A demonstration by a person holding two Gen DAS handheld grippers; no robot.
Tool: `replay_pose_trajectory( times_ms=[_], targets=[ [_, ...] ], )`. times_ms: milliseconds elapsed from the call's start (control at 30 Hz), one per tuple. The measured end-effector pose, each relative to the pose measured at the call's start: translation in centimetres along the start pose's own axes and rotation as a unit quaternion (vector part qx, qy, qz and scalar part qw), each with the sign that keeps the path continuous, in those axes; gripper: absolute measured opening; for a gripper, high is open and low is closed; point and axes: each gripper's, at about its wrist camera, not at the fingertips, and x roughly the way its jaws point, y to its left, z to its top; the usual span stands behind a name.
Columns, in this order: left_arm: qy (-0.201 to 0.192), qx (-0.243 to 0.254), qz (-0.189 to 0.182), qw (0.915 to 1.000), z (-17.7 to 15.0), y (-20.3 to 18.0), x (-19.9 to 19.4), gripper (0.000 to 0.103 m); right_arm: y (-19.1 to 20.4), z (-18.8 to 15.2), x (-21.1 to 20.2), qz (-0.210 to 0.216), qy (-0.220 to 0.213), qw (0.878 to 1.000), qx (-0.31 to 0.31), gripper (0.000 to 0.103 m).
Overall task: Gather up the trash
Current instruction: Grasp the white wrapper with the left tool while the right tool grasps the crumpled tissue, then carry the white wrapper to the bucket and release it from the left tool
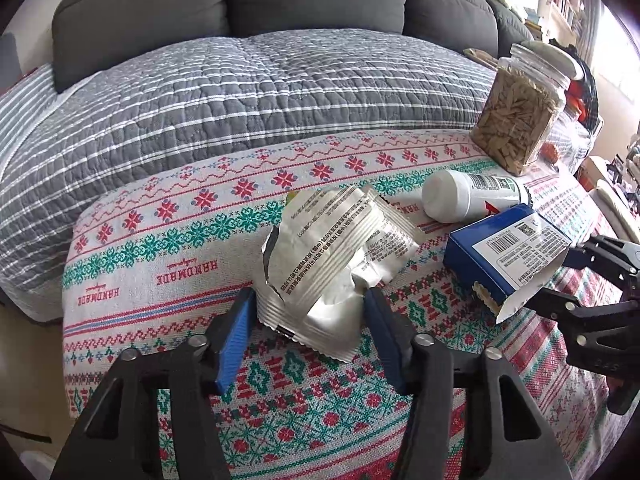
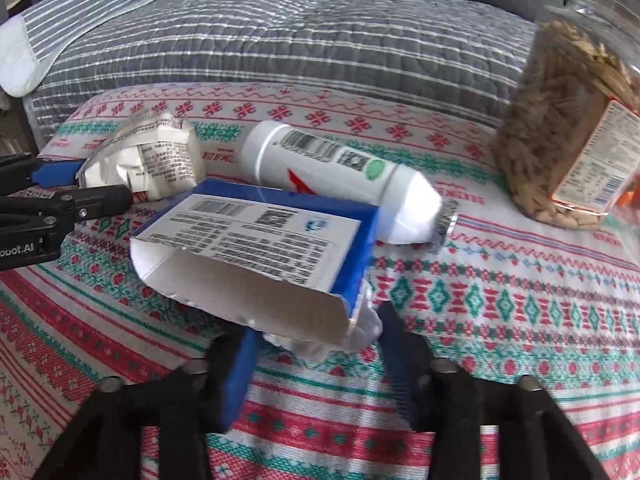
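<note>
Here the left claw (image 1: 310, 300) sits with its two blue fingers spread on either side of a crumpled silver wrapper (image 1: 332, 252), the wrapper's lower end lying between them; whether the fingers press on it cannot be told. The right claw (image 2: 316, 332) is likewise spread, its blue fingers flanking the torn, open end of a blue and white box (image 2: 260, 240), with no firm grip visible. In the left wrist view the right claw (image 1: 560, 280) appears at the right edge, reaching the box (image 1: 504, 256) from that side. In the right wrist view the left claw (image 2: 92, 188) shows at the left edge beside the wrapper (image 2: 152, 156). Just behind the box lies a white tube (image 2: 332, 180) on its side, touching it. Farther right stands a clear jar (image 2: 568, 132) filled with tan seeds. All rest on a tabletop (image 2: 500, 300) covered with a red and green patterned cloth. Beyond it is a sofa with a grey striped quilt (image 1: 240, 92).
</note>
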Motion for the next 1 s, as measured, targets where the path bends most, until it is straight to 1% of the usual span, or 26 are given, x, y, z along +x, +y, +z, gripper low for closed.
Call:
replay_pose_trajectory(
  times_ms=[33, 67, 133, 167, 233, 333, 467, 567, 800, 867, 1000],
  targets=[
    [0.001, -0.001, -0.002, 1.0, 0.1, 0.0, 0.0, 0.047, 0.1, 0.1, -0.1, 0.002, 0.0, 1.0, 0.0, 0.032],
    [0.003, -0.005, -0.005, 1.0, 0.1, 0.0, -0.1, 0.045, 0.1, 0.1, -0.2, 0.002, 0.002, 1.0, 0.001, 0.03],
    [0.01, -0.017, -0.023, 0.9995, 0.1, 0.2, -0.4, 0.035, 0.0, 0.1, -0.5, 0.015, 0.01, 1.0, 0.012, 0.026],
    [0.014, -0.027, -0.033, 0.999, 0.0, 0.3, -0.6, 0.034, -0.1, 0.0, -0.7, 0.019, 0.015, 1.0, 0.018, 0.026],
    [0.02, -0.036, -0.042, 0.9983, -0.2, 0.3, -1.1, 0.027, -0.2, -0.2, -1.5, 0.02, 0.022, 0.999, 0.024, 0.026],
    [0.03, -0.038, -0.039, 0.9981, -0.7, -0.3, -2.4, 0.023, 0.0, -0.5, -3.1, 0.009, 0.031, 0.999, 0.019, 0.025],
    [0.038, -0.04, -0.037, 0.9978, -1.6, -0.8, -4.8, 0.021, 0.6, -1.1, -5.7, 0.002, 0.033, 0.999, 0.014, 0.025],
    [0.036, -0.045, -0.042, 0.9974, -2.5, -0.9, -6.9, 0.021, 1.3, -1.5, -7.5, -0.002, 0.034, 0.999, 0.013, 0.025],
    [0.034, -0.047, -0.038, 0.9976, -4.4, -0.8, -12.3, 0.02, 3.8, -2.2, -11.3, -0.009, 0.034, 0.999, -0.001, 0.025],
    [0.032, -0.049, -0.036, 0.9976, -5.2, -0.6, -14.2, 0.02, 4.5, -2.3, -12.4, -0.004, 0.028, 1.0, 0.002, 0.025],
    [0.03, -0.057, -0.034, 0.9973, -6.2, 0.0, -16.7, 0.02, 5.9, -2.8, -14.3, 0.001, 0.019, 1.0, 0.007, 0.025]
  ],
)
